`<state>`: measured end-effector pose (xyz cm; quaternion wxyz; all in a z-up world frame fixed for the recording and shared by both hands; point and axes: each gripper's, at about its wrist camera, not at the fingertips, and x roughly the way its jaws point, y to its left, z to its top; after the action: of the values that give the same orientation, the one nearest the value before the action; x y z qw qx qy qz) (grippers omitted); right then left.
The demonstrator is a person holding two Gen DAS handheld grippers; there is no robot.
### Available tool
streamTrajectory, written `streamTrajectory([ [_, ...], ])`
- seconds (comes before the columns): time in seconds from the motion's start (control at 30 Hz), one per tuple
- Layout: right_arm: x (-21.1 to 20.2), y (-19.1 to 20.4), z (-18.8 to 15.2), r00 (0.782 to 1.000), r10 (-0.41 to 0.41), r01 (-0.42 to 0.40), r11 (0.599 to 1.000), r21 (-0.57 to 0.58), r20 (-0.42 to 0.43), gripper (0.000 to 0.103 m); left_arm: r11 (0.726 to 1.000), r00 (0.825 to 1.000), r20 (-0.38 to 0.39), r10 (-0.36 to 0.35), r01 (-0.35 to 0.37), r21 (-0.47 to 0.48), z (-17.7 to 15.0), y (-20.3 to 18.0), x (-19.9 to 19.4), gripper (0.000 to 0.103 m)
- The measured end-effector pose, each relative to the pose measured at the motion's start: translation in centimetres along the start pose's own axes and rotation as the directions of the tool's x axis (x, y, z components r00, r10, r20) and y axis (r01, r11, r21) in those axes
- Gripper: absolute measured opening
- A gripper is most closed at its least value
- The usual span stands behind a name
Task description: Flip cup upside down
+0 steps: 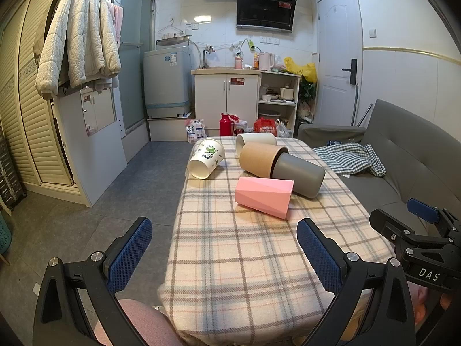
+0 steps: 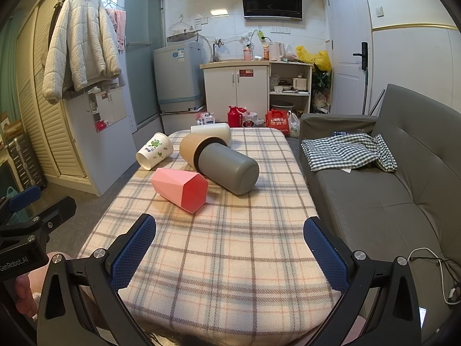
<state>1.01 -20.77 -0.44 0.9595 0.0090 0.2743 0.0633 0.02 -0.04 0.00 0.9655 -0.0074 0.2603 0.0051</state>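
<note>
Five cups are lying on their sides on the tabletop [image 1: 259,259], which is wearing a checked cloth. The pink cup [image 1: 263,196] is sitting nearest, with faceted sides; in the right wrist view its open mouth is facing the camera. Just behind it, a grey cup [image 1: 298,174] is lying with its mouth pushed into the mouth of a brown cup [image 1: 260,155], the two making one long shape slanting across the cloth. The pink cup is resting against the grey one. A white cup [image 1: 255,139] is lying at the far edge, touching the brown one from behind. A paper cup with a green print [image 1: 206,158] is lying apart from the rest at the tabletop's left edge, its mouth pointing toward the near left.

The left tongs [image 1: 224,255] are hanging over the near left part of the tabletop, spread wide and gripping nothing, well short of the cups. The right tongs [image 2: 230,255] are hanging over the near end beside them, likewise spread wide with nothing between the blue pads [image 2: 134,255]. A grey sofa [image 2: 389,196] is standing along the right of the tabletop, with a checked cloth bundle [image 2: 348,151] lying on its seat.
</note>
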Motion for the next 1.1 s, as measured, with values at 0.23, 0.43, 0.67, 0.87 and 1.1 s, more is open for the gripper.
streamTrajectory([
  [0.23,0.05,-0.04,0.01,1.000,0.001,-0.001,1.000,0.000,-0.001,0.103,1.000,1.000,0.000,-0.002,0.002,0.000,-0.01,0.01,-0.03,0.103],
  [0.43,0.10,0.06,-0.05,1.000,0.001,-0.001,1.000,0.000,-0.004,0.103,1.000,1.000,-0.004,-0.001,0.001,0.000,-0.03,0.03,-0.04,0.103],
  [0.67,0.15,0.14,-0.12,1.000,0.000,0.000,1.000,0.000,-0.003,0.103,1.000,1.000,0.000,-0.002,0.002,-0.001,-0.06,-0.03,-0.14,0.103],
  [0.87,0.20,0.22,-0.18,1.000,0.001,-0.001,1.000,0.000,-0.004,0.103,1.000,1.000,-0.003,-0.001,0.001,0.001,0.00,0.01,-0.01,0.103],
  [1.1,0.17,0.24,-0.19,1.000,0.001,-0.001,1.000,0.000,-0.004,0.103,1.000,1.000,-0.003,-0.001,0.001,0.001,-0.01,0.01,-0.02,0.103],
])
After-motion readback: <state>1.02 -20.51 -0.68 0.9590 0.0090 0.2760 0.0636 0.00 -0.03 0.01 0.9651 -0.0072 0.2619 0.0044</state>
